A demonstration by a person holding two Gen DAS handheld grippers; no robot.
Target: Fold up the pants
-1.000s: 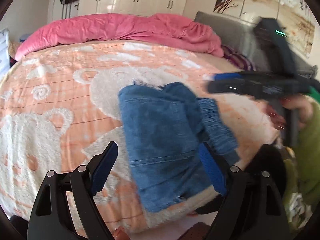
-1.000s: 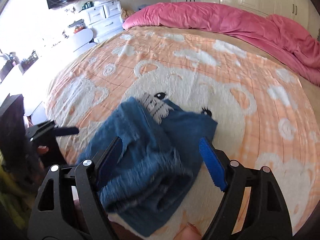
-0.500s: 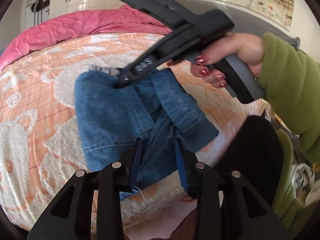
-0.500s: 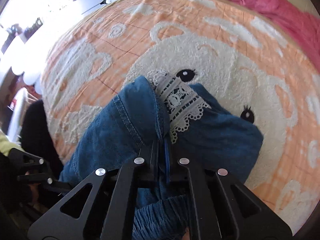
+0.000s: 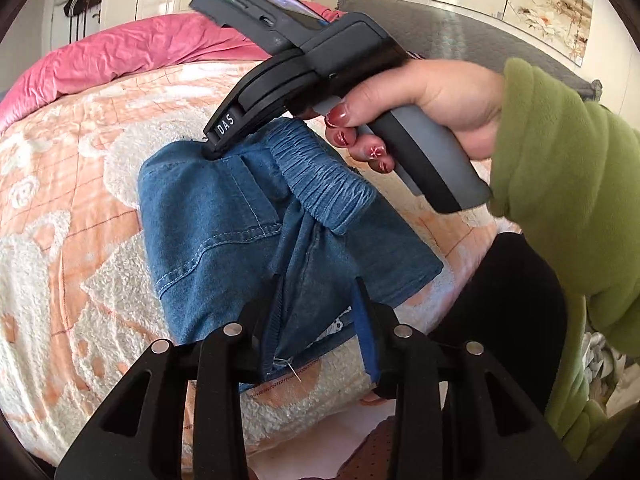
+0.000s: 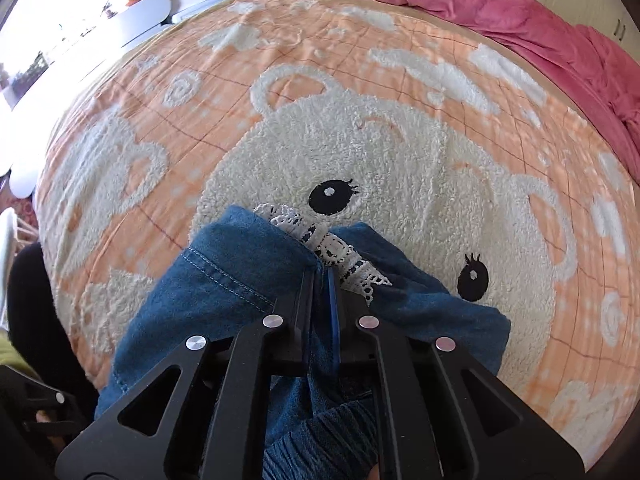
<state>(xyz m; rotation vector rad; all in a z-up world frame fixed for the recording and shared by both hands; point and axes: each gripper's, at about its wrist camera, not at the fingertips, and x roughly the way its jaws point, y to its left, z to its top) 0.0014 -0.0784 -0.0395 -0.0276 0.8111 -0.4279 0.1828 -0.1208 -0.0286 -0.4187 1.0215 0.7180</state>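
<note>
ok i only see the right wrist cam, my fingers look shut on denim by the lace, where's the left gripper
Observer: The left gripper is at the near hem of the pants, one finger on either side of a raised fold.
Operator: shut on it
Observer: Cannot tell. There is a gap between its fingers with denim in it.
Operator: and my tip from outside
Observer: The right gripper bites the far edge of the pants, and the gathered waistband lies right beside it.

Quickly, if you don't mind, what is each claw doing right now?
Left claw: partly closed around the near edge of the jeans.
Right claw: shut on the jeans beside the lace trim.
</note>
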